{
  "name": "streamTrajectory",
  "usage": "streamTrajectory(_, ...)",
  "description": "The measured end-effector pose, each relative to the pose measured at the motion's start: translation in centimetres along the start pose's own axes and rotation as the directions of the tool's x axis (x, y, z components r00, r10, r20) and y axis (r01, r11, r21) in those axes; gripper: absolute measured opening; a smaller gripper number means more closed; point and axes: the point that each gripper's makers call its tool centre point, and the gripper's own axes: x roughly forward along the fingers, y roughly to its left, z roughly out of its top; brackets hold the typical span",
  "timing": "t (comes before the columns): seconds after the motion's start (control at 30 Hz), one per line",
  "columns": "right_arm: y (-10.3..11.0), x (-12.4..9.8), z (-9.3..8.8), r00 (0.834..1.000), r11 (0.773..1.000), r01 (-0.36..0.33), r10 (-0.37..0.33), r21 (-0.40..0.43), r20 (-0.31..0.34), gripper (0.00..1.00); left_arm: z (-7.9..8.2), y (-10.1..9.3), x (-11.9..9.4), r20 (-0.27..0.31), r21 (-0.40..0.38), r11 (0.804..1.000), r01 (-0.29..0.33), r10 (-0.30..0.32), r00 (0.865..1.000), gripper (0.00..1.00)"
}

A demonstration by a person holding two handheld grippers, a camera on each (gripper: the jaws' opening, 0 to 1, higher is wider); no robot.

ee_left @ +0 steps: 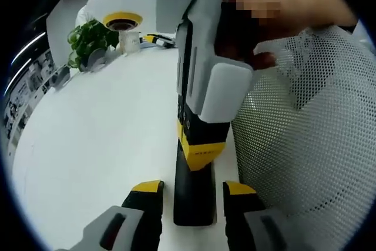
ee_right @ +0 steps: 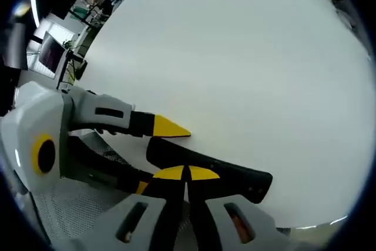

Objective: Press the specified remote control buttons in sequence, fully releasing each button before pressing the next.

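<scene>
Left gripper view, scanned left to right: leafy green plant [ee_left: 89, 40] at the far worktop edge, then bare white matte worktop [ee_left: 94, 139], then the black remote [ee_left: 192, 195], a long slim bar lying lengthwise between the left claw [ee_left: 192, 198] tips. Left claw spread, tips flanking the remote's near end with visible gaps; not clamping. The right claw [ee_left: 197, 151] comes in from above, yellow tips down on the remote's upper face. White perforated mesh [ee_left: 305, 133] at far right, apparently a chair back.

Right gripper view: left claw [ee_right: 170, 127] enters from the left, one yellow wedge tip beside the remote [ee_right: 235, 174]. Right claw [ee_right: 185, 173] tips clenched together, empty, resting on or just over the remote's glossy black top; contact not certain. No buttons legible in either view.

Risks, judged:
- Remote unclamped on a smooth worktop; an off-centre push could skate or pivot it.
- Closed tips are broad; could catch two neighbouring buttons.
- Incomplete lift-off between presses would merge them.
</scene>
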Motion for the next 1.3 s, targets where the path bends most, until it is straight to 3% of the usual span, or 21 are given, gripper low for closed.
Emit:
streamTrajectory(0.13,-0.2,-0.7,0.2,1.0,0.999,0.02,-0.019,-0.034,0.02,0.0,-0.2,-0.1,-0.2,-0.025,-0.007,1.0,-0.003,0.003,1.0,0.42)
streamTrajectory(0.27,0.7,-2.9,1.9,0.989,0.999,-0.03,0.034,-0.029,0.142,0.04,-0.7,0.1,-0.5,-0.052,-0.011,1.0,-0.009,0.009,0.999,0.43)
streamTrajectory(0.33,0.9,-4.6,3.0,0.972,0.998,-0.056,0.06,-0.022,0.227,0.07,-0.7,0.1,-0.6,-0.061,-0.018,1.0,-0.014,0.012,0.998,0.43)
streamTrajectory(0.4,1.8,-6.6,4.2,0.938,0.993,-0.095,0.115,-0.076,0.328,0.12,-0.8,0.1,-0.6,-0.07,-0.028,0.999,-0.021,0.019,0.997,0.43)
streamTrajectory(0.47,2.2,-8.7,5.1,0.897,0.99,-0.096,0.131,-0.102,0.422,0.16,-0.8,0.2,-0.6,-0.071,-0.035,0.999,-0.026,0.024,0.997,0.43)
streamTrajectory(0.5,2.7,-10.0,5.6,0.868,0.987,-0.1,0.15,-0.128,0.474,0.17,-0.8,0.1,-0.6,-0.072,-0.039,0.999,-0.029,0.026,0.997,0.43)
streamTrajectory(0.53,2.8,-11.0,5.6,0.851,0.985,-0.095,0.157,-0.147,0.501,0.18,-0.8,0.2,-0.7,-0.073,-0.039,0.999,-0.029,0.026,0.997,0.43)
streamTrajectory(0.57,3.2,-12.5,6.1,0.81,0.985,-0.092,0.159,-0.145,0.565,0.19,-0.8,0.2,-0.7,-0.073,-0.042,0.999,-0.03,0.027,0.997,0.43)
streamTrajectory(0.63,3.6,-14.5,6.5,0.757,0.984,-0.08,0.163,-0.158,0.633,0.26,-0.8,0.3,-0.7,-0.073,-0.046,0.998,-0.032,0.029,0.997,0.43)
streamTrajectory(0.67,3.6,-15.4,6.7,0.734,0.985,-0.071,0.158,-0.157,0.661,0.28,-0.9,0.4,-0.7,-0.074,-0.048,0.998,-0.034,0.03,0.997,0.42)
streamTrajectory(0.7,3.6,-16.8,6.7,0.701,0.987,-0.053,0.147,-0.154,0.698,0.3,-0.9,0.4,-0.7,-0.073,-0.048,0.998,-0.034,0.031,0.997,0.42)
streamTrajectory(0.77,3.3,-18.4,6.8,0.657,0.991,-0.028,0.117,-0.132,0.745,0.3,-0.9,0.4,-0.7,-0.073,-0.045,0.998,-0.034,0.03,0.997,0.41)
streamTrajectory(0.87,2.7,-21.4,6.5,0.563,0.995,0.021,0.067,-0.095,0.824,0.31,-0.9,0.5,-0.8,-0.073,-0.048,0.998,-0.037,0.033,0.997,0.4)
streamTrajectory(0.97,2.0,-23.5,5.9,0.496,0.998,0.05,0.018,-0.049,0.868,0.32,-1.0,0.5,-0.8,-0.074,-0.044,0.998,-0.037,0.034,0.997,0.37)
streamTrajectory(1.03,1.2,-24.6,5.4,0.469,0.995,0.094,-0.03,-0.016,0.883,0.33,-1.0,0.5,-0.8,-0.073,-0.043,0.998,-0.037,0.033,0.997,0.34)
streamTrajectory(1.13,-0.3,-25.7,4.8,0.434,0.971,0.237,-0.119,0.014,0.893,0.38,-1.1,0.6,-0.8,-0.073,-0.043,0.998,-0.038,0.034,0.997,0.31)
streamTrajectory(1.17,-0.5,-26.0,4.5,0.405,0.962,0.27,-0.146,0.034,0.902,0.4,-1.0,0.6,-0.8,-0.072,-0.043,0.998,-0.038,0.035,0.997,0.31)
streamTrajectory(1.2,-0.5,-26.2,4.5,0.386,0.961,0.272,-0.151,0.044,0.91,0.45,-1.1,0.7,-0.8,-0.071,-0.044,0.998,-0.038,0.035,0.997,0.29)
streamTrajectory(1.3,-0.8,-26.4,4.0,0.352,0.964,0.254,-0.171,0.082,0.92,0.54,-1.1,0.7,-0.9,-0.07,-0.04,0.998,-0.038,0.035,0.997,0.25)
